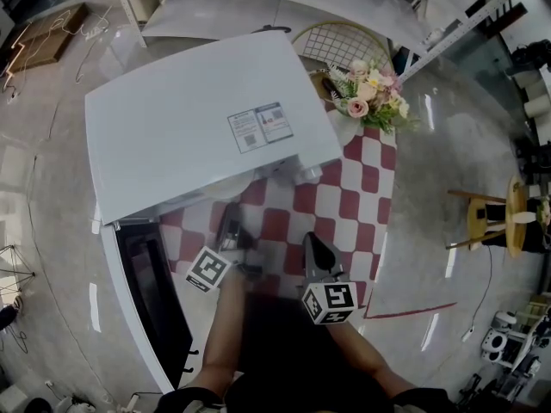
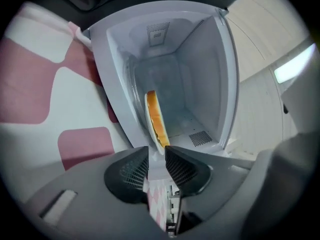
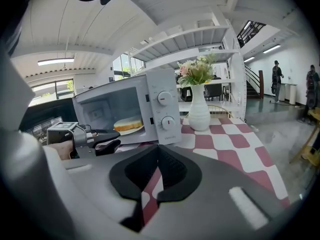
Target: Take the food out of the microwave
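The white microwave stands on the checked table with its door swung open. Inside, a yellow cake on a white plate rests on the turntable; the left gripper view is rolled, so the cake appears edge-on there. My left gripper is open just in front of the cavity, its jaws level with the plate's near rim and nothing pressed between them. From the right gripper view, the left gripper sits at the cavity mouth. My right gripper hangs back over the table, shut and empty. The head view hides the food.
A white vase of flowers stands right of the microwave, close to its control panel. The red-and-white checked tablecloth covers the table. The open door juts out at the left. A wooden stool is off to the right.
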Demonstrator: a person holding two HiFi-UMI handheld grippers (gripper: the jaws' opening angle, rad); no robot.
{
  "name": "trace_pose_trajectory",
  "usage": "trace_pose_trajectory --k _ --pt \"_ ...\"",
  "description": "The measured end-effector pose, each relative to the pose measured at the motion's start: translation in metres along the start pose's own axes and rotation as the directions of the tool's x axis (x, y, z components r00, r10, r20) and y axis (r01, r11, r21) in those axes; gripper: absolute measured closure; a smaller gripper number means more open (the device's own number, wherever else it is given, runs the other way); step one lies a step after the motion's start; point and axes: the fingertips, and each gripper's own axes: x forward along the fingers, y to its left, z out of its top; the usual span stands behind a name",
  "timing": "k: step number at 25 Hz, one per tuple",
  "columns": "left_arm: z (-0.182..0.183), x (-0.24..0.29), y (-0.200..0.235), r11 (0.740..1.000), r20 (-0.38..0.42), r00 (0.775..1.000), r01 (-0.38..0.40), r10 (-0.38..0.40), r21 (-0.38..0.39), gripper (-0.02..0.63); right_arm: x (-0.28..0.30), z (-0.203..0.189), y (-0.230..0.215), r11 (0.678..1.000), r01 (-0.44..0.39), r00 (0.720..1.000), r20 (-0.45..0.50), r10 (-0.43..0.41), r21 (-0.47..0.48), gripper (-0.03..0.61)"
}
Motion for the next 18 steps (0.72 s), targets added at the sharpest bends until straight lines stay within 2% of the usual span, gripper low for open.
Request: trace_pose_trajectory --k 3,6,13,16,18 --pt "0.001 0.008 -0.001 0.994 0.022 0.999 0.025 -0.023 -0.106 0.477 0.004 0.000 -0.001 1.000 0.003 1.000 -0.004 -0.003 0.002 0.577" --pt "0.004 0.016 -0.002 0.986 0.034 0.999 0.044 -0.039 -0.159 0.457 0.008 0.000 -0.002 1.000 0.006 1.000 -0.006 -0.006 0.000 0.577" --pt "0.002 0.028 -0.005 0.977 0.021 0.998 0.054 -0.051 -0.207 0.457 0.012 -0.002 -0.005 1.000 0.018 1.000 -0.018 -0.018 -0.012 0.577" --pt "0.005 0.032 0.002 0.988 0.011 1.000 0.024 -0.022 -0.153 0.472 0.014 -0.004 -0.005 0.999 0.018 1.000 -0.024 -0.019 -0.027 0.577" --pt "0.007 0.032 0.005 0.988 0.013 1.000 0.011 -0.010 -0.154 0.474 0.015 -0.004 -0.005 0.999 0.017 0.999 -0.028 -0.019 -0.041 0.577"
